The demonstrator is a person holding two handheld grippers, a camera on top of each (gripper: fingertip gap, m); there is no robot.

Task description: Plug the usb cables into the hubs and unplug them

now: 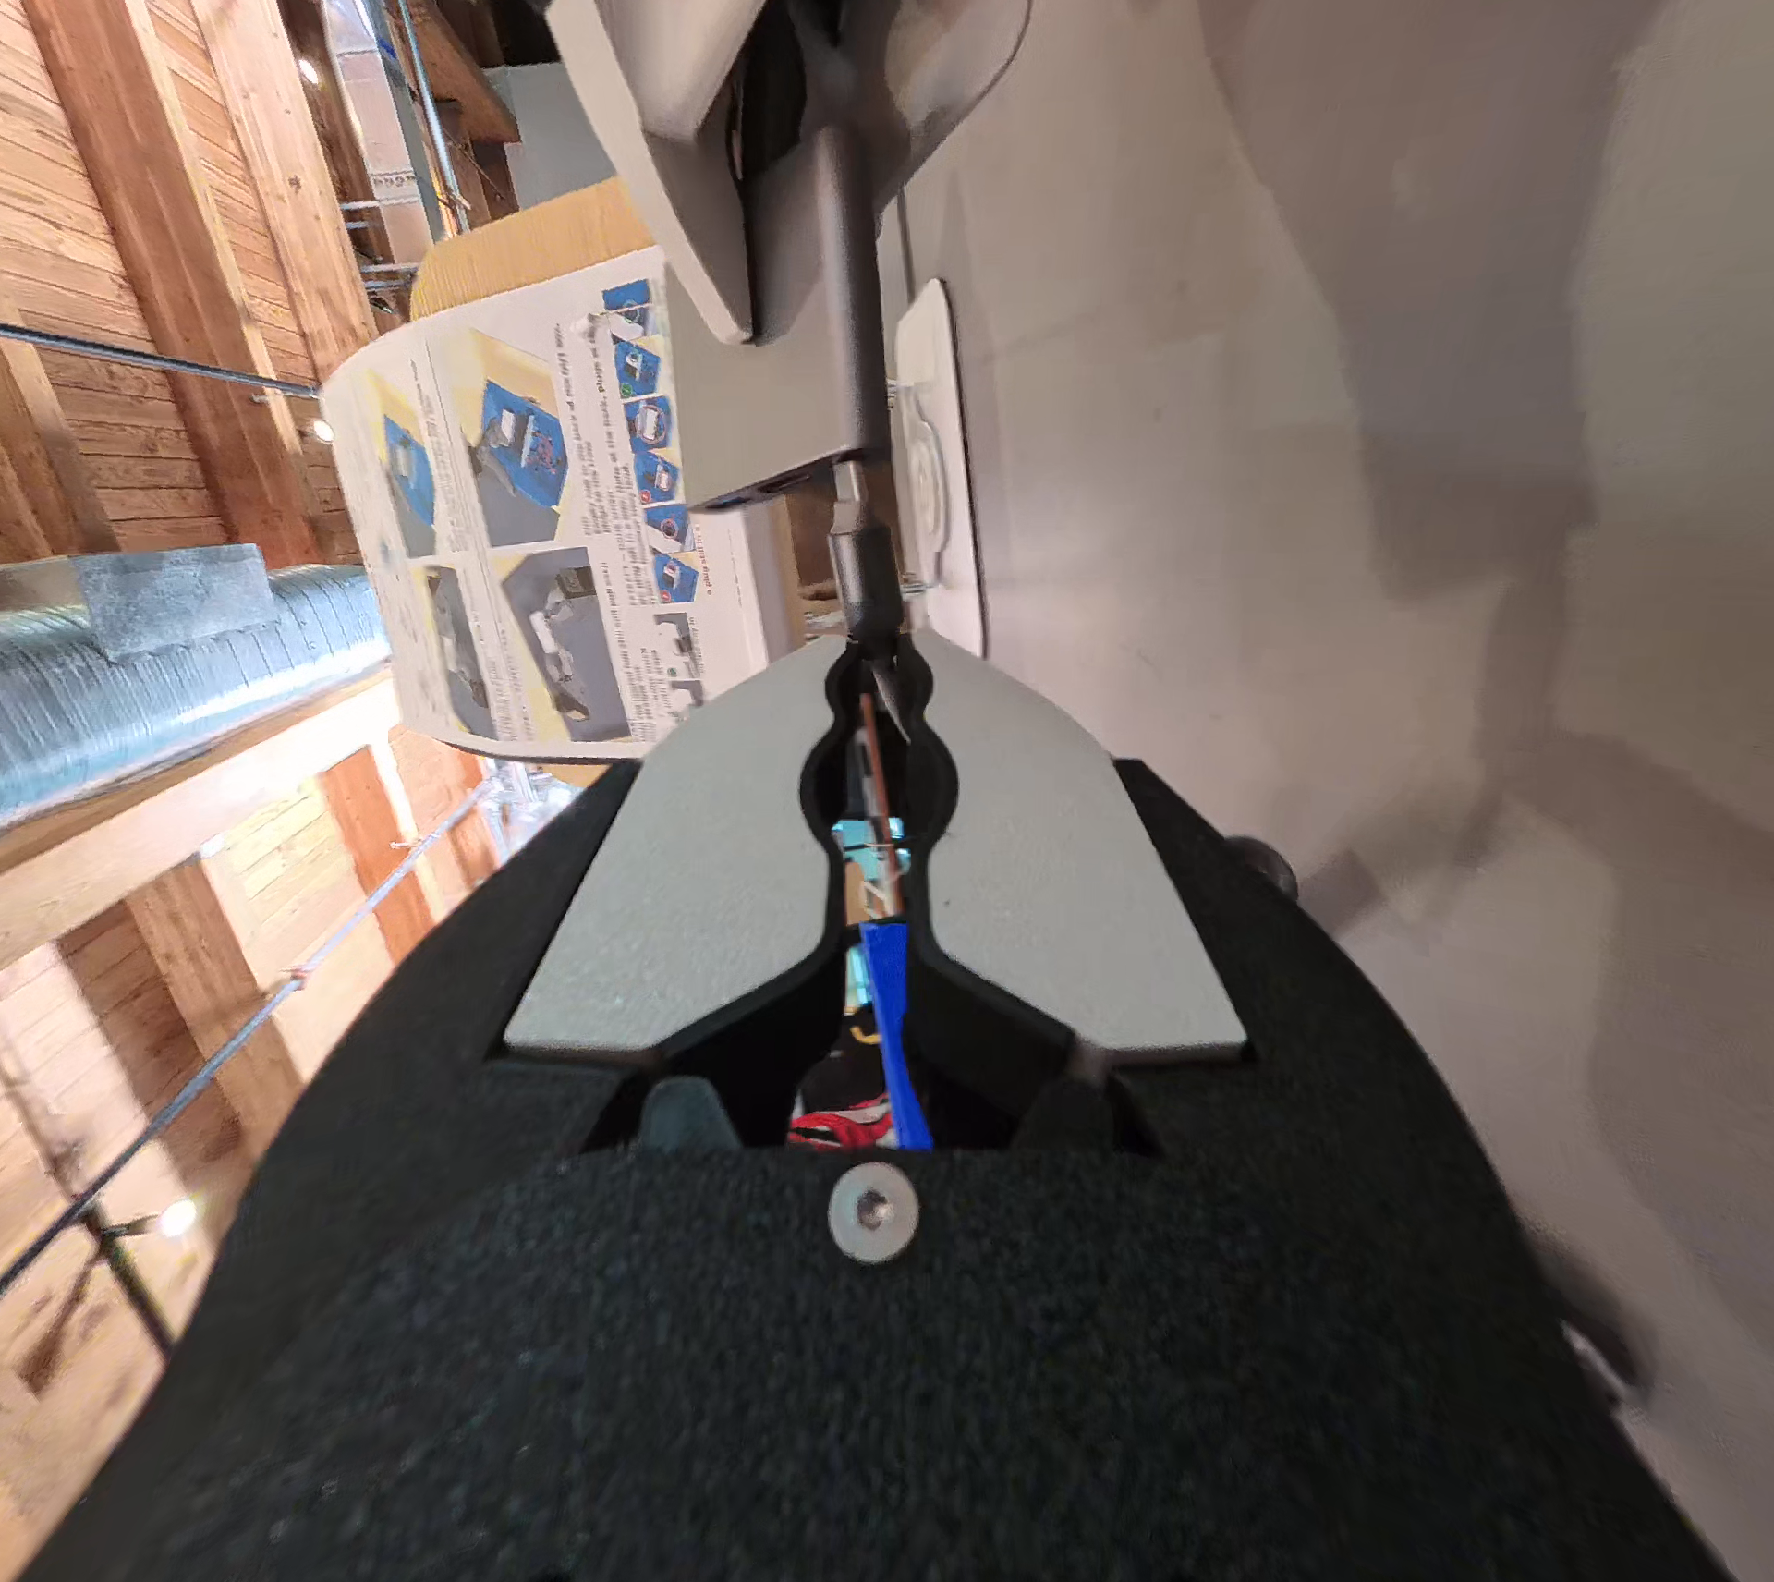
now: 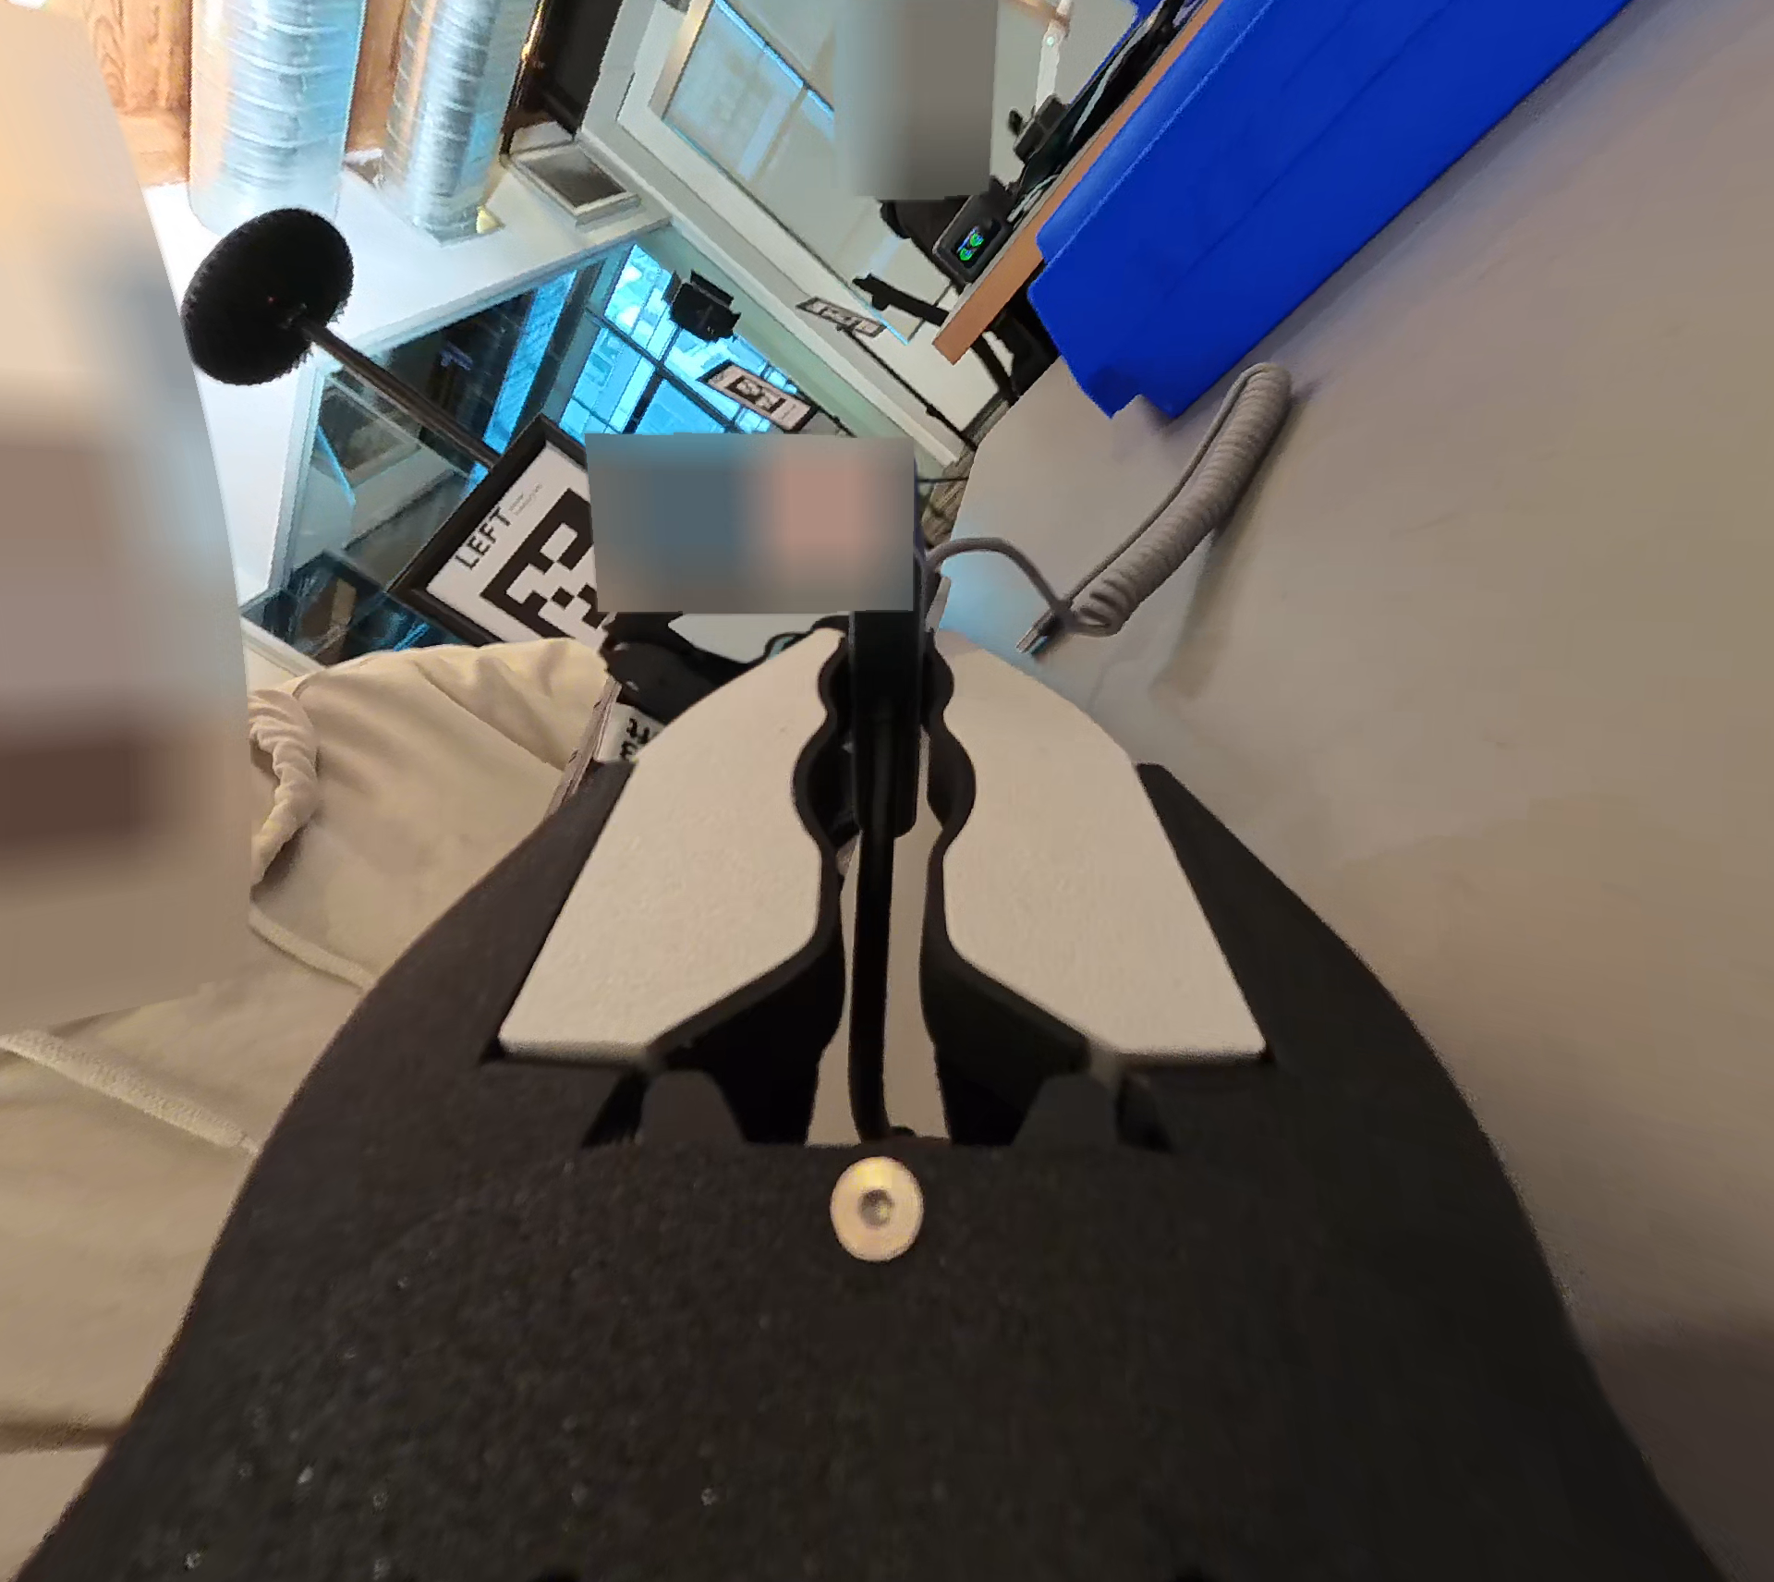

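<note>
L gripper [image 1: 869, 653] clenched on the plug [image 1: 862, 571], fingers pinched just behind its metal tip. Hub [image 1: 768, 403] sits dead ahead of my L fingers, held up by the R gripper [image 1: 710, 125] beyond it; the tip looks to be in the hub's near-end port, depth unclear. Plug's long axis runs in line w/ my fingers, so it's a straight push or pull. R view: R gripper [image 2: 881, 662] clamped on smth dark, likely the hub edge-on; port not visible there. Coiled cable [image 2: 1190, 509] lies on the counter [image 2: 1440, 768], off to the side of it.
</note>
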